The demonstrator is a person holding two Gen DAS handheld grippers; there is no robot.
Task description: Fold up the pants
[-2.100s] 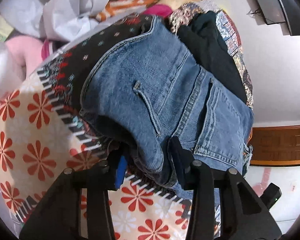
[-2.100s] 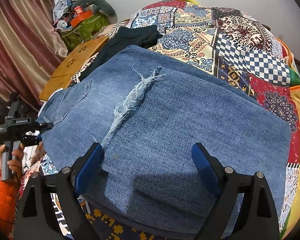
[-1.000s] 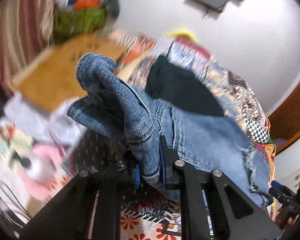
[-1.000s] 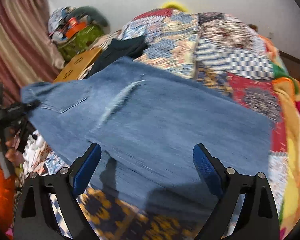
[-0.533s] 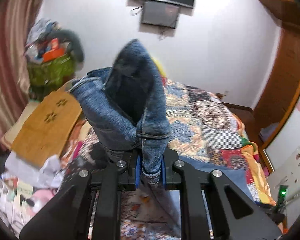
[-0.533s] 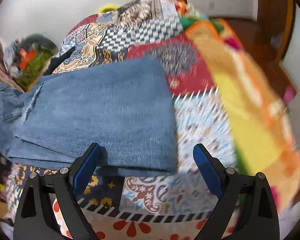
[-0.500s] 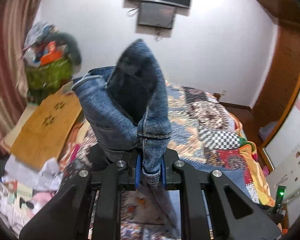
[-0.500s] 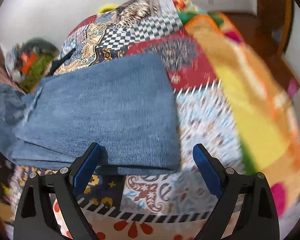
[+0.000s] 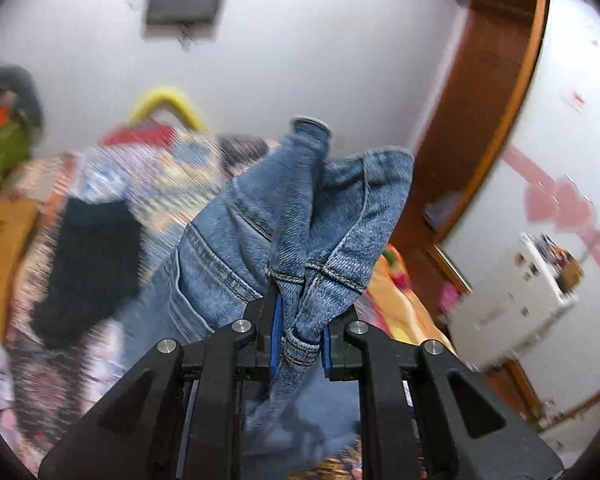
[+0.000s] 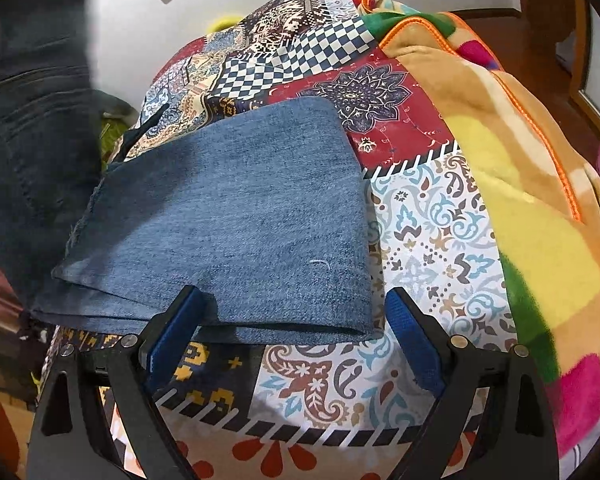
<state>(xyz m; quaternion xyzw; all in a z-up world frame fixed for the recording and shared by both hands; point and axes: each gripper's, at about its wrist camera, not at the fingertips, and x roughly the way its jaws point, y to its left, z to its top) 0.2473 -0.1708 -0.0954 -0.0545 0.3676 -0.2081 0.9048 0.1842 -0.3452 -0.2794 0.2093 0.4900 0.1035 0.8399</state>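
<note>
The left gripper (image 9: 300,344) is clenched on the bunched waistband end of the jeans (image 9: 292,232), which stands up above the jaws, clear of the patchwork bedspread (image 10: 428,216). The right gripper (image 10: 292,344) is released, its jaws standing wide apart just above the bedspread at the near edge of the folded leg section (image 10: 236,216); its left pad (image 10: 172,332) sits at that edge and grips nothing. The leg section lies flat on the bedspread, beside an orange and yellow blanket (image 10: 532,184).
</note>
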